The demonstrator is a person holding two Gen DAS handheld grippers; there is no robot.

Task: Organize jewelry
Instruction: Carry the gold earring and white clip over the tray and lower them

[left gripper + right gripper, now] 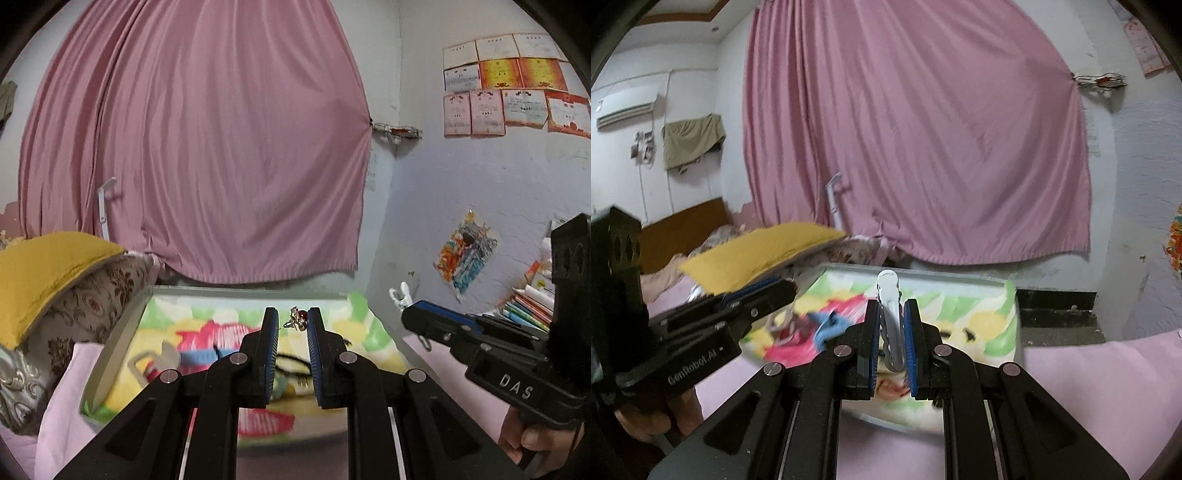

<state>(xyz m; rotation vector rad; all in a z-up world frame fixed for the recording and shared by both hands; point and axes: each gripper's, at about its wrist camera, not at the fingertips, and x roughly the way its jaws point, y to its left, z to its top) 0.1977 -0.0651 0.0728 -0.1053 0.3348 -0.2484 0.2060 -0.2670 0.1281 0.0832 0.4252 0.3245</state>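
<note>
My left gripper (292, 320) is shut on a small gold earring with a red bead (298, 318), its post sticking out to the left between the blue pads. My right gripper (891, 308) is shut on a white hair clip (891, 317) that stands upright between the pads. Both are held above a shallow tray (110, 354) lined with a colourful cartoon cloth. The tray also shows in the right wrist view (1012, 284). A white clip (155, 360) and a blue item (827, 326) lie in the tray. The right gripper shows at the right of the left wrist view (413, 317).
The tray sits on a bed with a pink sheet (1089, 387). A yellow pillow (40, 273) on a floral cushion (92, 306) lies to the left. A pink curtain (207, 147) hangs behind. Stacked books (528, 306) stand at the right wall.
</note>
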